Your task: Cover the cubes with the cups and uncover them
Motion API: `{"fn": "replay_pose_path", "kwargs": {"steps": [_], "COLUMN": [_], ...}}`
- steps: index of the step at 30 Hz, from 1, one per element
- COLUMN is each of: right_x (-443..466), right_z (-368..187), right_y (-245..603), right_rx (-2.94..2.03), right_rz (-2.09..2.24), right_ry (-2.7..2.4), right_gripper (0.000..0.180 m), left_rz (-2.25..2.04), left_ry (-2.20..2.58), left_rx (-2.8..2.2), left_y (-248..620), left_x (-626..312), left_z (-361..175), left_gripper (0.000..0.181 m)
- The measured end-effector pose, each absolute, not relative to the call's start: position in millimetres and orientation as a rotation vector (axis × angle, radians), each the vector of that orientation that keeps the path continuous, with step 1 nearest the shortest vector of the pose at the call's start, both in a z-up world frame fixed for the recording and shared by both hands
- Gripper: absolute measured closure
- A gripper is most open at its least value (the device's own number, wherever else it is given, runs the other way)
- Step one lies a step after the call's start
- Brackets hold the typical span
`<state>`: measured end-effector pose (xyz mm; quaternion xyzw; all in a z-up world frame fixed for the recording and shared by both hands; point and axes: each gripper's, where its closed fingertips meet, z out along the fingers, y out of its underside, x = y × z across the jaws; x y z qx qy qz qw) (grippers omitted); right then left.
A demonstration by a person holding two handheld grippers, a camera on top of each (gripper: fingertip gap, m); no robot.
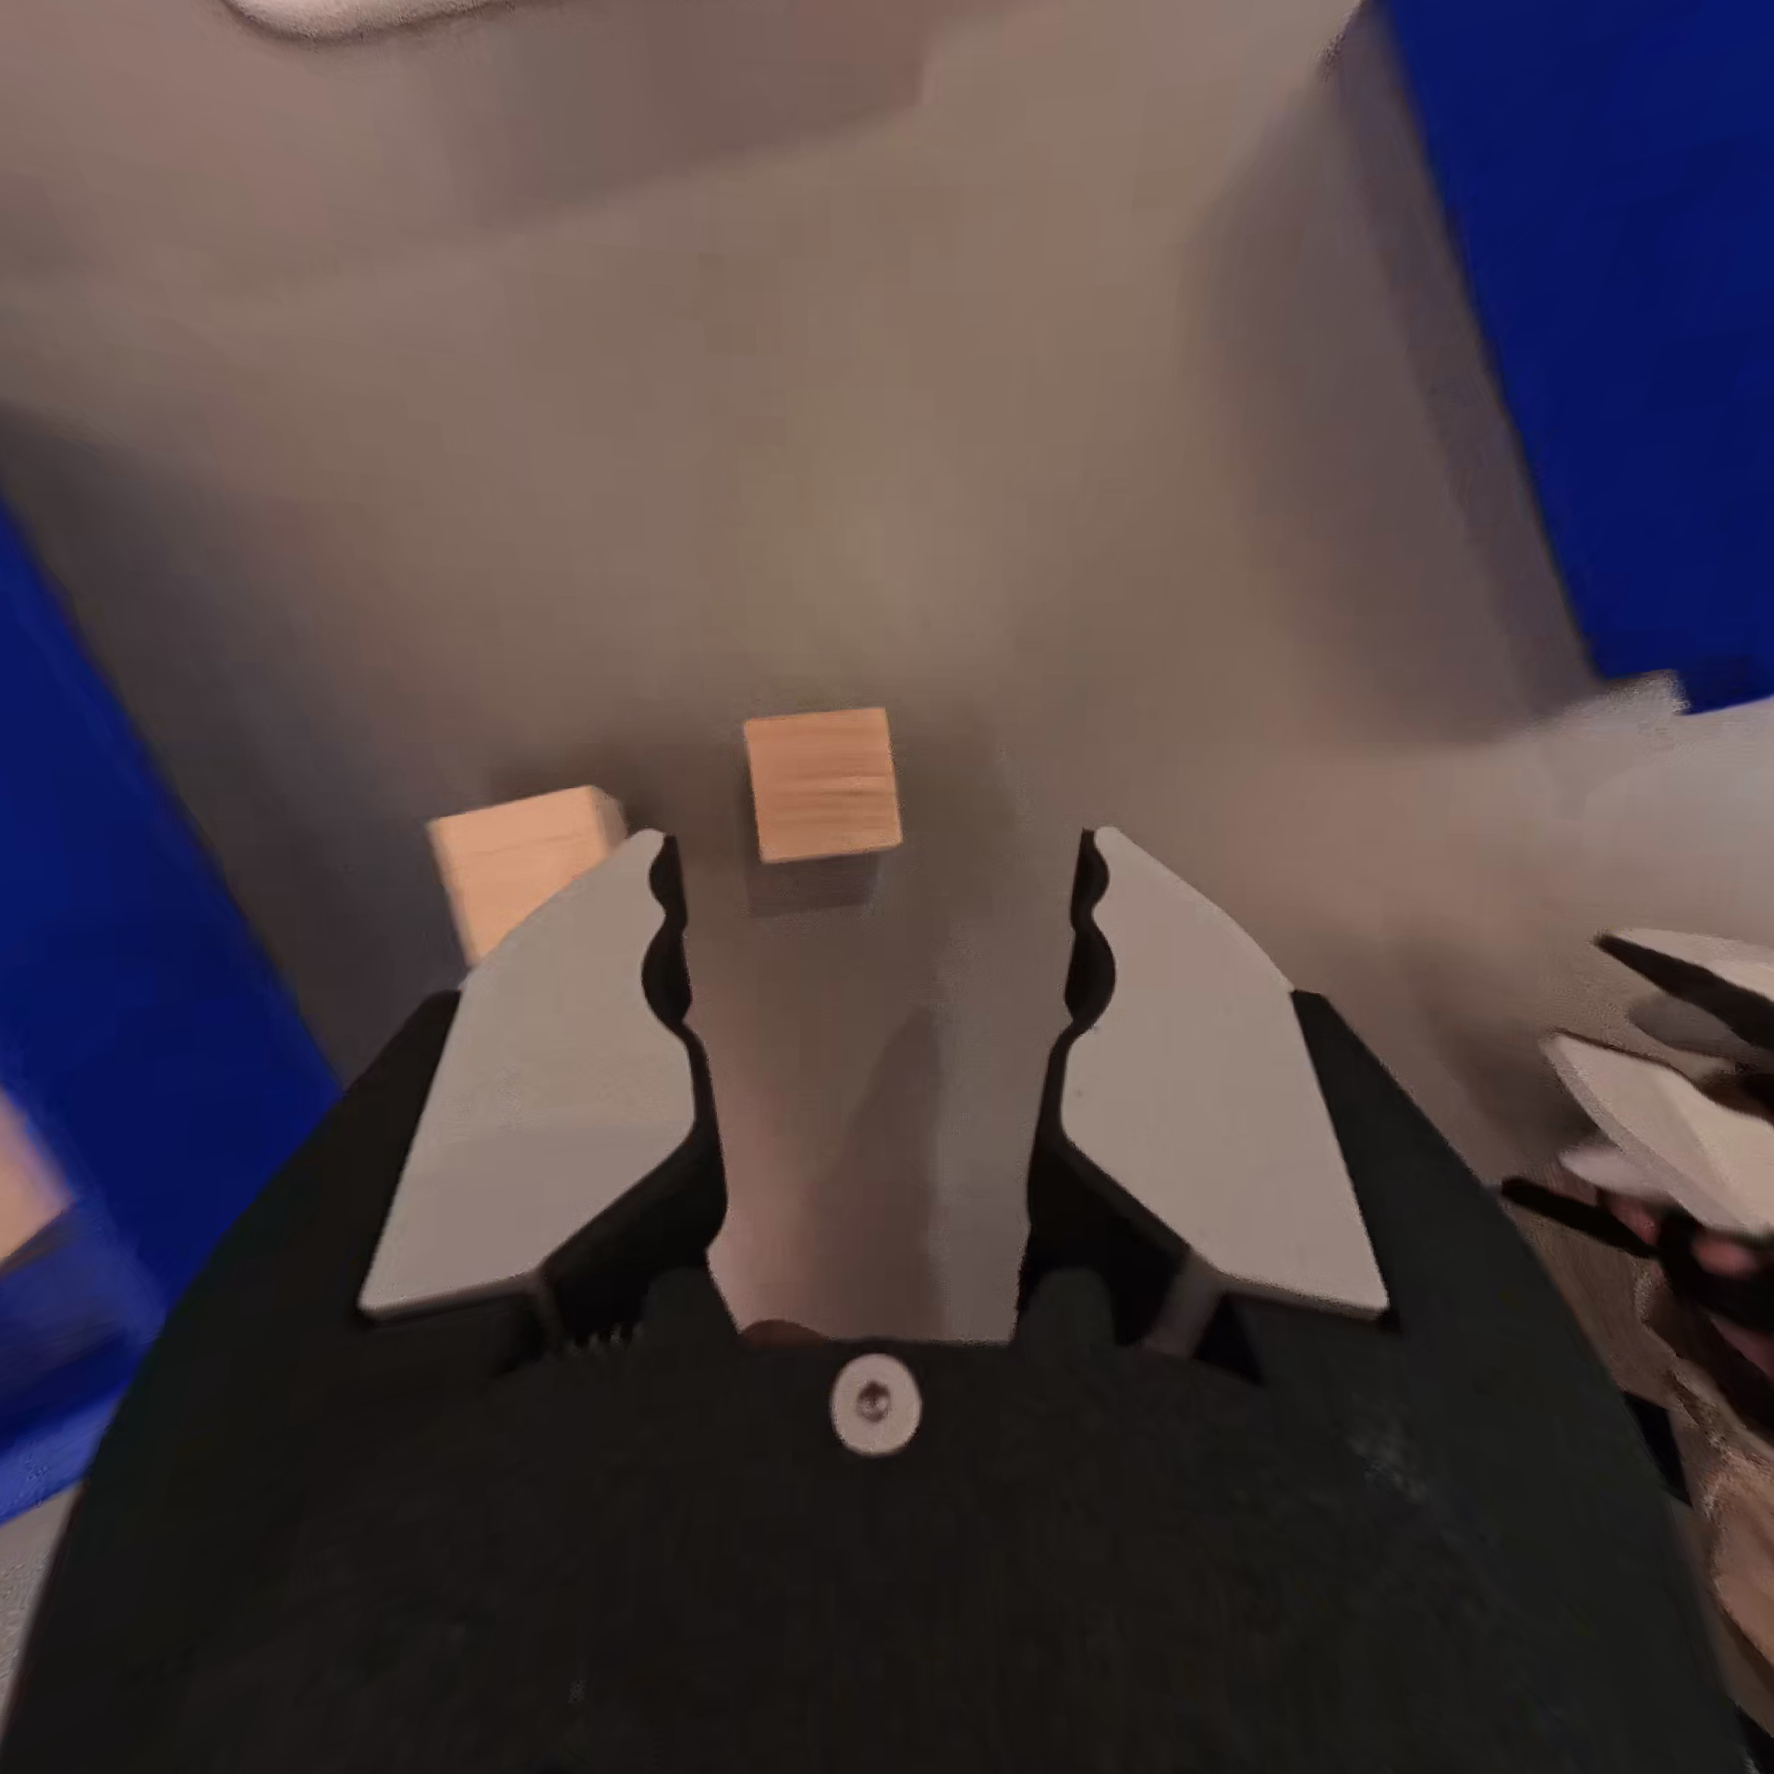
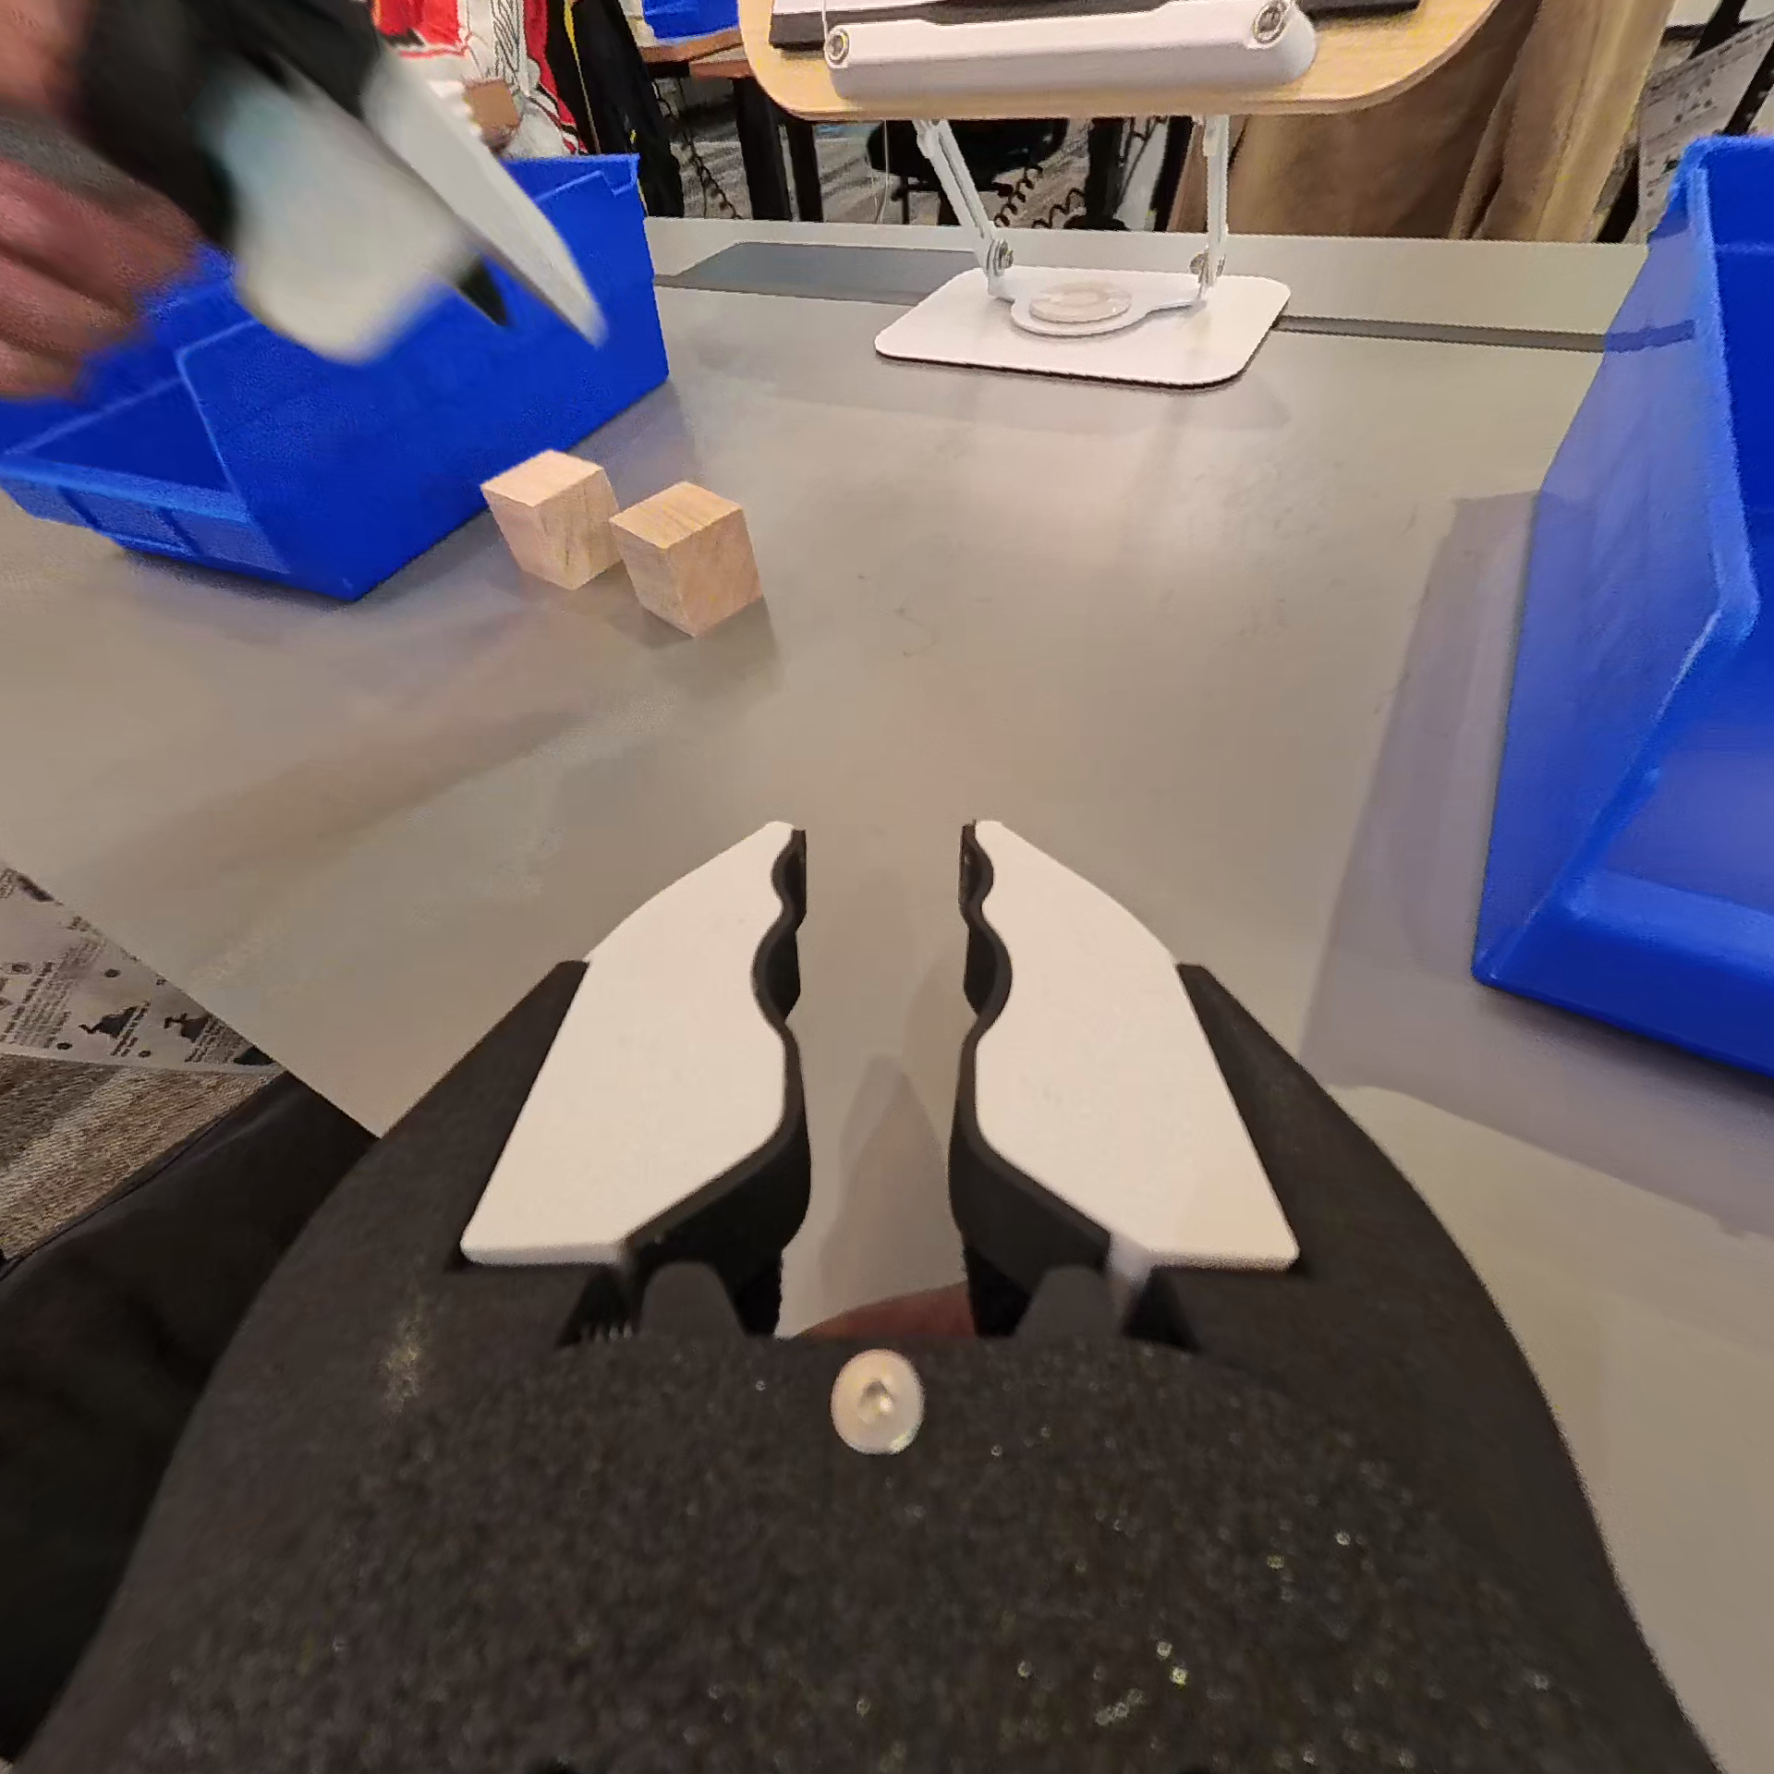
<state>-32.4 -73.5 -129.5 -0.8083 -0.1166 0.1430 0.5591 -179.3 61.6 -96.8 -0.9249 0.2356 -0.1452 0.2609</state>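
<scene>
Two light wooden cubes stand side by side on the grey table point(image 2: 1056, 624). In the left wrist view one cube point(image 1: 824, 785) lies just ahead of my left gripper point(image 1: 878, 850), and the other cube point(image 1: 509, 859) is partly behind its left finger. The left gripper is open and empty, above the cubes, and the view is blurred. In the right wrist view the cubes point(image 2: 555, 516) point(image 2: 687, 555) sit far ahead to the left. My right gripper point(image 2: 883, 840) is open a little and empty, low over the table. The left gripper point(image 2: 403, 221) shows blurred at the upper left. No cup is in view.
A blue bin point(image 2: 384, 432) stands left of the cubes and another blue bin point(image 2: 1651, 672) at the right. A white stand base point(image 2: 1085, 326) sits at the back of the table. The table edge and patterned floor point(image 2: 86, 1008) are at the lower left.
</scene>
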Motion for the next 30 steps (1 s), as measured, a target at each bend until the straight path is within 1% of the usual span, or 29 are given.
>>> {"fn": "replay_pose_path", "kwargs": {"steps": [1,4,6,8,10,14,18,21,22,25,28,30], "right_x": [-31.6,-30.6,-32.5,-35.3,-40.1,-48.9,-51.1,-49.7,-48.5,-45.4,-41.1,-38.4], "right_z": [-130.0,-131.6,-133.5,-135.3,-135.8,-136.2,-136.6,-137.3,-138.2,-138.9,-139.7,-140.9], "right_y": [-73.3,-72.6,-72.0,-71.3,-70.2,-68.3,-68.1,-69.1,-69.0,-69.0,-69.0,-68.9], "right_rx": [-1.908,-1.912,-1.918,-1.924,-1.927,-1.927,-1.927,-1.926,-1.929,-1.931,-1.934,-1.938], "right_rz": [0.342,0.352,0.353,0.347,0.349,0.339,0.329,0.334,0.333,0.342,0.336,0.332], "right_ry": [-0.27,-0.258,-0.263,-0.274,-0.285,-0.318,-0.335,-0.333,-0.332,-0.32,-0.309,-0.302], "right_gripper": [0.15,0.15,0.15,0.15,0.15,0.15,0.15,0.15,0.15,0.15,0.15,0.15], "left_rz": [-0.386,-0.219,-0.125,-0.119,-0.179,-0.243,-0.119,-0.181,-0.233,-0.229,-0.211,-0.179], "left_ry": [0.618,0.493,0.384,0.275,0.211,0.18,0.152,0.16,0.166,0.207,0.212,0.249], "left_rx": [-2.44,-2.324,-2.345,-2.478,-2.6,-2.776,-2.865,-2.877,-2.878,-2.862,-2.775,-2.687], "left_y": [58.8,64.9,77.8,86.8,93.4,96.7,99.6,101.4,100.8,96.6,93.6,89.4], "left_x": [-194.6,-271.5,-327.6,-370.1,-389.6,-394.8,-405.1,-398.9,-394.9,-396.1,-399.3,-394.1], "left_z": [-72.0,-22.3,-19.7,-43.7,-77.8,-140.1,-173.5,-182.1,-181.5,-172.0,-137.3,-102.4], "left_gripper": [0.104,0.111,0.115,0.11,0.108,0.104,0.101,0.123,0.13,0.131,0.132,0.132]}}
